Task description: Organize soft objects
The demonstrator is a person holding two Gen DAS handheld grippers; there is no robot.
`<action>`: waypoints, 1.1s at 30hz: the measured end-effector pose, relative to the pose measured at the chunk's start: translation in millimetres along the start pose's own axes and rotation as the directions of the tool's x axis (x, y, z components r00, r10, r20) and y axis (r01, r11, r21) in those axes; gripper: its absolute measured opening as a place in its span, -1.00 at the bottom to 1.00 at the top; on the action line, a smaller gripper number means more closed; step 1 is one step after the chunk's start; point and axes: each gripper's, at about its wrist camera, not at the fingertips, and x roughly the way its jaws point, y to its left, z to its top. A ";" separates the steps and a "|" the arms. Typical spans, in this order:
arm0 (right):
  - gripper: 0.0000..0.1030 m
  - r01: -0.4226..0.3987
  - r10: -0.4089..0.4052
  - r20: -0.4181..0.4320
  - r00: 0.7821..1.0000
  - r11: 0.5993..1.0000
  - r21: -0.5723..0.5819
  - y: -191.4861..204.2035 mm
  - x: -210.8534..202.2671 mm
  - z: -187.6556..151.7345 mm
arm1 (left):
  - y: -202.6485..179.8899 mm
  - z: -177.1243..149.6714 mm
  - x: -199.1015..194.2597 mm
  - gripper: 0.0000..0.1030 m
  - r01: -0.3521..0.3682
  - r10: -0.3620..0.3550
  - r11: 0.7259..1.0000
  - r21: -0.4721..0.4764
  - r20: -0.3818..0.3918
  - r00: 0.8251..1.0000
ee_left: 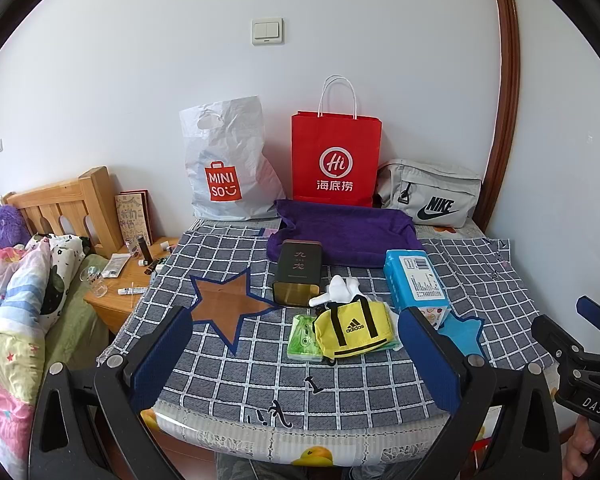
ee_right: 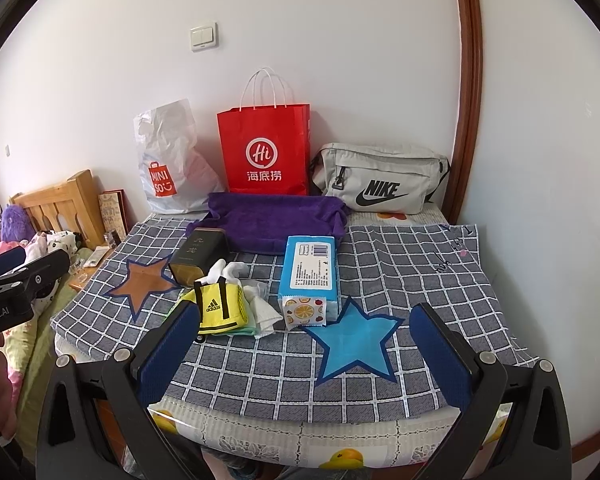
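A yellow adidas pouch (ee_left: 350,330) (ee_right: 220,307) lies mid-table on the checked cloth (ee_left: 284,380), over a green packet (ee_left: 306,338). White socks (ee_left: 338,290) (ee_right: 228,270) lie just behind it, and a white cloth (ee_right: 264,312) beside it. A blue tissue pack (ee_left: 414,280) (ee_right: 310,276) lies to the right. A folded purple towel (ee_left: 342,232) (ee_right: 276,218) lies behind. My left gripper (ee_left: 296,354) is open and empty near the table's front edge. My right gripper (ee_right: 304,354) is open and empty, over the blue star (ee_right: 354,340).
A dark tin (ee_left: 298,274) (ee_right: 198,254) stands by a brown star (ee_left: 226,306) (ee_right: 144,282). A Miniso bag (ee_left: 230,168), a red paper bag (ee_left: 336,160) and a grey Nike bag (ee_left: 430,194) line the back wall. A bed (ee_left: 16,292) and nightstand (ee_left: 128,280) are left.
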 end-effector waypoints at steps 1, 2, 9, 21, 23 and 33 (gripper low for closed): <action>1.00 -0.001 0.001 0.000 1.000 1.000 0.000 0.0 0.0 0.0 | -1.4 -0.6 1.1 1.00 -0.001 0.001 1.000 0.000 0.000 1.000; 1.00 -0.001 0.001 0.000 1.000 1.000 0.000 0.2 -0.6 0.1 | -1.4 -0.6 1.1 1.00 -0.001 0.001 1.000 -0.001 -0.001 1.000; 1.00 -0.008 0.008 0.006 1.000 1.000 -0.004 2.8 -3.3 0.4 | -1.0 -0.9 0.2 1.00 0.002 -0.002 1.000 0.002 -0.002 1.000; 1.00 -0.013 0.013 -0.024 1.000 1.000 -0.003 -2.0 18.3 -6.6 | 3.6 -5.0 34.1 1.00 0.003 -0.005 1.000 -0.023 -0.064 0.998; 1.00 -0.014 0.014 -0.044 0.999 1.000 0.009 -6.5 30.3 -11.3 | 5.7 -9.4 48.5 1.00 -0.006 0.004 1.000 -0.025 -0.092 0.996; 0.95 0.008 -0.008 -0.157 0.988 1.000 0.004 -16.8 104.4 -42.6 | 16.3 -35.6 119.7 1.00 -0.010 -0.002 0.999 -0.053 -0.221 0.975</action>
